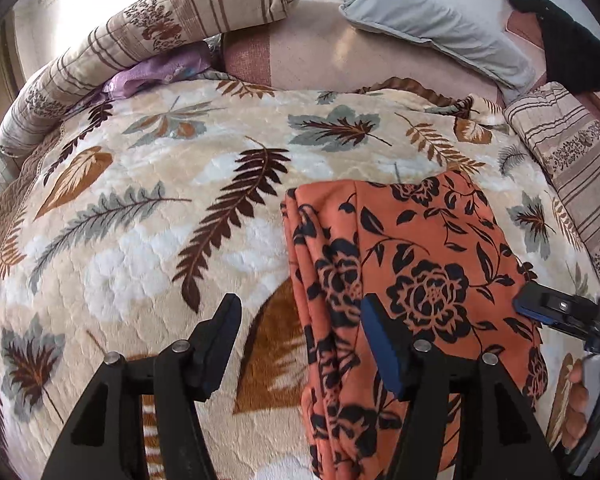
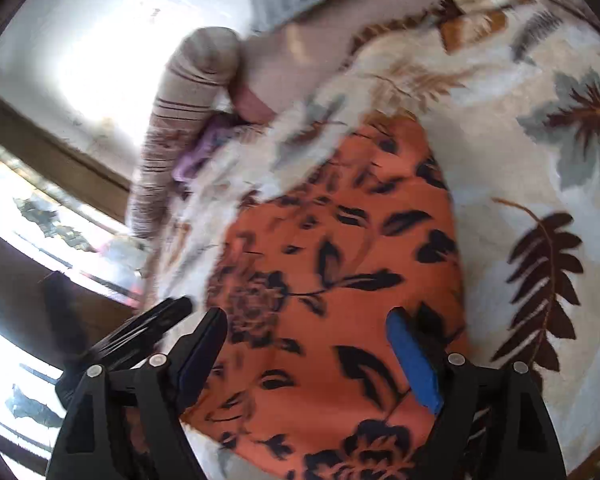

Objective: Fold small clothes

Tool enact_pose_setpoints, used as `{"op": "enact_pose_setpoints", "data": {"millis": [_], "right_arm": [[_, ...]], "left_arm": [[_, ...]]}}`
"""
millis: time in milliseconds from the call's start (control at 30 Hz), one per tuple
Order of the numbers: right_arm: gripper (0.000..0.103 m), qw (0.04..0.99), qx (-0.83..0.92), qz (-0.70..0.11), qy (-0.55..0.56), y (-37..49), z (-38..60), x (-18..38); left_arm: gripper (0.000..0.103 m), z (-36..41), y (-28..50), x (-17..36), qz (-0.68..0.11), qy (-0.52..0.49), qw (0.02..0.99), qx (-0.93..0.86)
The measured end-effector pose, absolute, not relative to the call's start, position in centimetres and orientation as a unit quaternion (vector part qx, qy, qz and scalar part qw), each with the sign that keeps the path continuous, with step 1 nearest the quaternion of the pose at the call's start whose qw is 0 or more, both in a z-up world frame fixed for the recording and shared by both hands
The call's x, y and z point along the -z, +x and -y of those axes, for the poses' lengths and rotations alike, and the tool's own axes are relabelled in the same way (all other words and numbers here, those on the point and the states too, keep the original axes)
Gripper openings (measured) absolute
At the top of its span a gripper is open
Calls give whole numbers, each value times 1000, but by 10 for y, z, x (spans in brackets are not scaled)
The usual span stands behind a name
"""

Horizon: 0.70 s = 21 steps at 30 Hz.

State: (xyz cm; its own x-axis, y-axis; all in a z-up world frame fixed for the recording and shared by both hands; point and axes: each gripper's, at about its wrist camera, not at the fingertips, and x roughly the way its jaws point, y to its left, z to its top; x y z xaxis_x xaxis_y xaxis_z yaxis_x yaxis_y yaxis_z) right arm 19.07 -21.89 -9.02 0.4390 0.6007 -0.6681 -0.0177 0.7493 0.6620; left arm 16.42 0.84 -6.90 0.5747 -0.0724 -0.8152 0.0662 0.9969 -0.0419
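The orange garment with black flower print (image 1: 412, 280) is lying folded on the cream leaf-patterned plush blanket (image 1: 140, 240). You are holding your left gripper (image 1: 300, 320) open over its left edge, gripping nothing; your right gripper (image 2: 306, 332) is hovering open above it

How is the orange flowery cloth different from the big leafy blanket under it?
The orange cloth has black flowers; the leafy blanket is cream with brown and grey leaves. The orange cloth is folded, with layered edges on one side; the blanket is spread across the bed. The cloth looks thin and smooth, the blanket fluffy. Both carry plant patterns.
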Motion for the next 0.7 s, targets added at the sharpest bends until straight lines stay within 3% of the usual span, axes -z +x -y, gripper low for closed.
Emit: {"op": "enact_pose_setpoints", "data": {"millis": [200, 267, 333, 500, 600, 700], "right_arm": [[85, 804, -218, -449, 323, 197, 218, 55], [92, 803, -192, -464, 321, 214, 218, 70], [92, 777, -177, -511, 324, 231, 217, 98], [92, 808, -211, -455, 309, 209, 208, 53], [93, 795, -180, -501, 291, 217, 206, 83], [92, 801, -180, -477, 315, 202, 214, 72]], "left_arm": [[63, -12, 141, 67, -461, -8, 887, 34], [63, -14, 139, 66, -463, -15, 886, 29], [63, -17, 137, 65, -467, -21, 884, 28], [67, -21, 131, 64, -463, -23, 886, 17], [67, -18, 127, 67, -471, -29, 881, 23], [67, -14, 117, 64, -465, -16, 885, 24]]}}
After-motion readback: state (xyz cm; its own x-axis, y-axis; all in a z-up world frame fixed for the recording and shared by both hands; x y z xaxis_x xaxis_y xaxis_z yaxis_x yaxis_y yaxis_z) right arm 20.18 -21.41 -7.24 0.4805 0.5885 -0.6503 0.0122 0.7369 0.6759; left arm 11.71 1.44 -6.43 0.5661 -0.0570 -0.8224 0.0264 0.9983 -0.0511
